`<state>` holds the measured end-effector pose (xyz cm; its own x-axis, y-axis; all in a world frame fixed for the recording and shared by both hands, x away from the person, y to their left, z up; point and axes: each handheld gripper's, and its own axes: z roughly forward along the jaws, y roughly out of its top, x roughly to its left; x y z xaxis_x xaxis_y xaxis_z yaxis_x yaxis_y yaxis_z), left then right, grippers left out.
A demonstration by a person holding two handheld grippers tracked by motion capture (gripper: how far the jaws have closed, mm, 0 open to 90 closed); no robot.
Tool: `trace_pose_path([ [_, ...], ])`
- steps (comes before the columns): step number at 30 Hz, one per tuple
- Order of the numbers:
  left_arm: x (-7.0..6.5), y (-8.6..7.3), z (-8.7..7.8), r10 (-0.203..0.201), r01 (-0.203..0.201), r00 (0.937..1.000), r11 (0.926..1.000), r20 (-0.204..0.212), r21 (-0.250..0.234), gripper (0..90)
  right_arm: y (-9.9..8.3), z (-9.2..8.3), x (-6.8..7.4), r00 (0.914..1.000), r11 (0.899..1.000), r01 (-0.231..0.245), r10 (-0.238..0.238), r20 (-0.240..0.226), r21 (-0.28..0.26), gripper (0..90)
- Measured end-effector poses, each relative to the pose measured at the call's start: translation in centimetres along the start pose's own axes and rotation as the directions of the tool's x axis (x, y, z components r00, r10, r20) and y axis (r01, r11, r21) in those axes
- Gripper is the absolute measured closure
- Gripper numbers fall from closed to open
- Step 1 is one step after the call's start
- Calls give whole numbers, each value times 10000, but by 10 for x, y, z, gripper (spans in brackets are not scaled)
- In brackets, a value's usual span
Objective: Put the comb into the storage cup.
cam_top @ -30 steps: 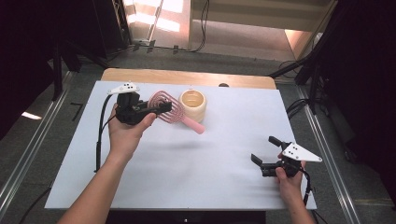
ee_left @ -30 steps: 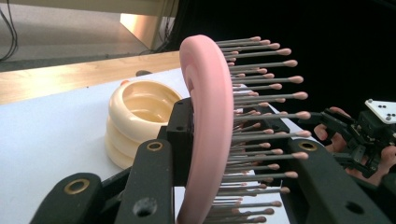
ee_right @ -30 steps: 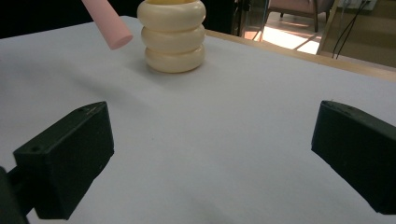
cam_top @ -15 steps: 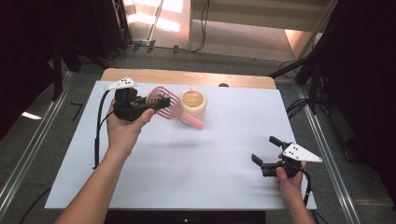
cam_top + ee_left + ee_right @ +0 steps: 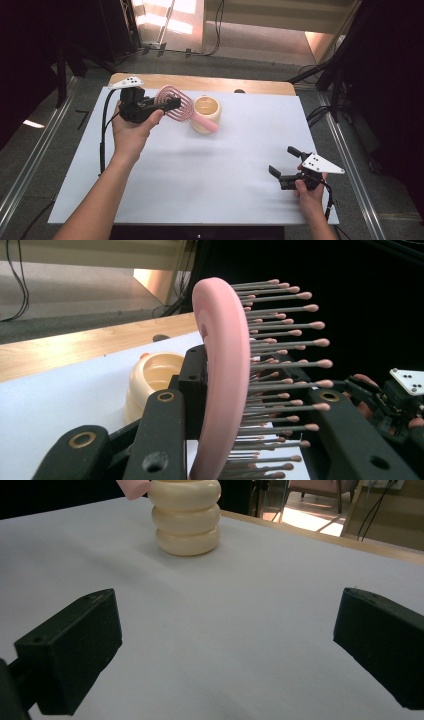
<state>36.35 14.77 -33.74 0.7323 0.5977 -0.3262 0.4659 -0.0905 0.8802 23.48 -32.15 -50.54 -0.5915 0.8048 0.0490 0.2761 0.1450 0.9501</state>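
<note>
The left tongs clamp a pink brush by its head, lifted, handle tip over the cream cup. Right tongs rest wide open, empty, on the counter. Dropping it in probably remains.

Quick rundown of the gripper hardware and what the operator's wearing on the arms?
Both are black two-jaw units with blocky jaws. The left gripper carries a white three-cornered plate with dark dots and trails a black cable; brass-coloured pivot rings show in its own view. The right gripper has the same dotted plate and a black cable. Forearms are bare: no sleeves or gloves in view.
</note>
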Motion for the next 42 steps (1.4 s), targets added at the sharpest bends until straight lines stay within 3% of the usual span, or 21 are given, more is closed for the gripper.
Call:
trace_pose_path([
  [15,6,14,1,90,-94,9996,9998,-282,-146,663,0,0,1,10000,10000,-2,2,-70,-9,0],
  [24,5,21,3,387,-405,9972,9988,-634,-272,663,0,0,1,10000,10000,-5,5,-85,-1,0],
  [42,15,26,11,216,-266,9945,9985,-1023,-470,663,0,-1,1,10000,10000,-25,25,-82,-14,0],
])
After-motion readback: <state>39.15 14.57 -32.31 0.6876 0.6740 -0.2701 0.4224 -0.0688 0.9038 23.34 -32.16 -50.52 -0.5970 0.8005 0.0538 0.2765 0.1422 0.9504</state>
